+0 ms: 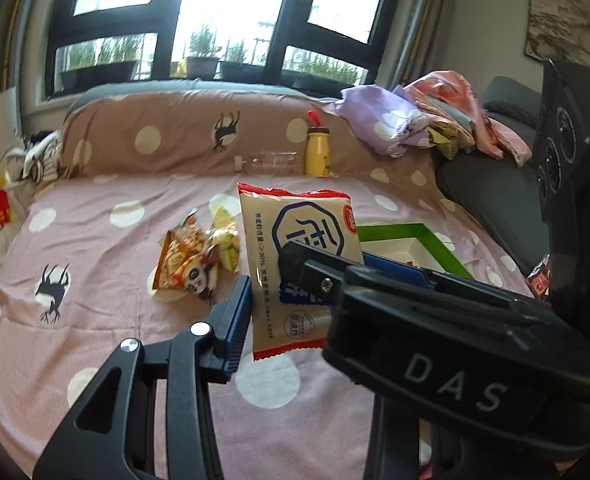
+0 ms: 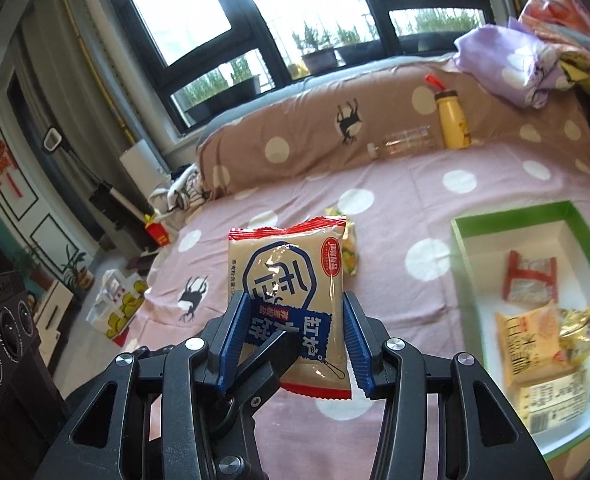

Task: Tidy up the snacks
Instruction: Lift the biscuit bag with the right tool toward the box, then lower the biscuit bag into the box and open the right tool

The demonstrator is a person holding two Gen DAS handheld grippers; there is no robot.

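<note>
Right wrist view: a beige snack packet (image 2: 291, 300) with red crimped ends and a blue emblem is held upright above the pink polka-dot bedspread (image 2: 455, 208). The right gripper (image 2: 295, 336) is pinched on the packet's two side edges, one blue pad against each. The dark finger of the left gripper (image 2: 271, 356) is seen laid across the packet's lower front.

Left wrist view: the same packet (image 1: 295, 240) is seen clamped by the left gripper (image 1: 267, 292), one blue pad at its left edge and the black finger over its lower right part. Beyond the packet, two small snack bags (image 1: 195, 260) are left lying on the bedspread (image 1: 95, 240).

To the right, a green-rimmed white tray (image 2: 575, 216) is set on the bed; several wrapped snacks (image 2: 535, 336) are lying in it. Against the brown bolster (image 2: 295, 136) a yellow bottle (image 2: 451, 124) is stood upright, with a clear bottle (image 2: 403, 144) lying beside it.
</note>
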